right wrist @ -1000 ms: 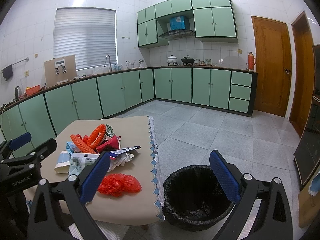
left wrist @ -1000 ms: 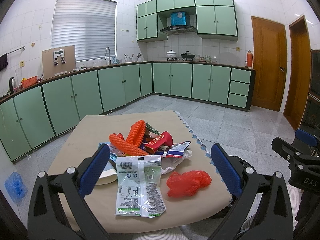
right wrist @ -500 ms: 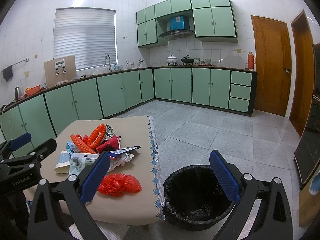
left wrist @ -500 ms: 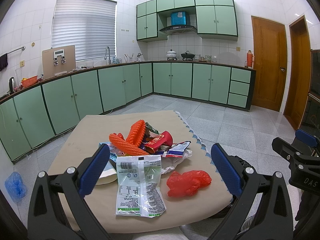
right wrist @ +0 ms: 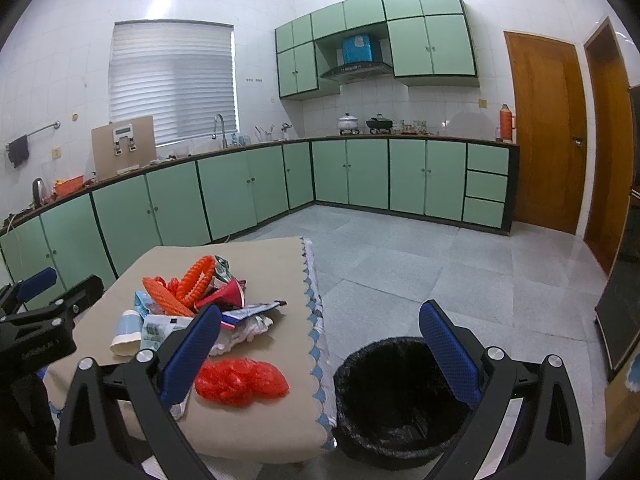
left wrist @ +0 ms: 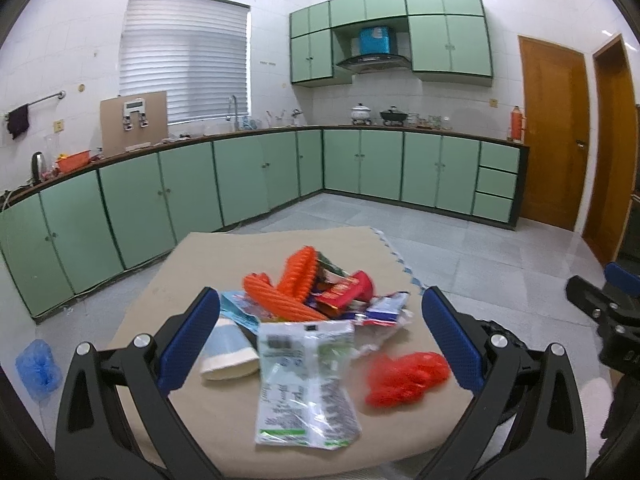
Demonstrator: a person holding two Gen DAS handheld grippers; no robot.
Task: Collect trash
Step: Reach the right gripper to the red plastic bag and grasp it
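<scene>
A pile of trash lies on the beige-clothed table [left wrist: 224, 256]: a green-and-white plastic packet [left wrist: 304, 380], a crumpled red plastic bag [left wrist: 404, 374], orange ribbed pieces [left wrist: 296, 276], a paper cup [left wrist: 228, 350] on its side and red wrappers [left wrist: 352, 286]. My left gripper [left wrist: 320, 294] is open, short of the pile, with nothing between its fingers. My right gripper [right wrist: 320, 310] is open and empty too, near the table's right edge, above the black-lined bin [right wrist: 352, 364] on the floor. The red bag [right wrist: 240, 380] lies just past its left finger.
Green cabinets [left wrist: 180, 196] line the left and back walls. Grey tiled floor [right wrist: 440, 264] stretches beyond the table. Two wooden doors [right wrist: 544, 132] stand at the right. A blue bag [left wrist: 38, 364] lies on the floor left of the table.
The left view has shifted a little and is blurred; the pile sits slightly further right and lower in it. The right view has barely shifted. Both grippers stay open.
</scene>
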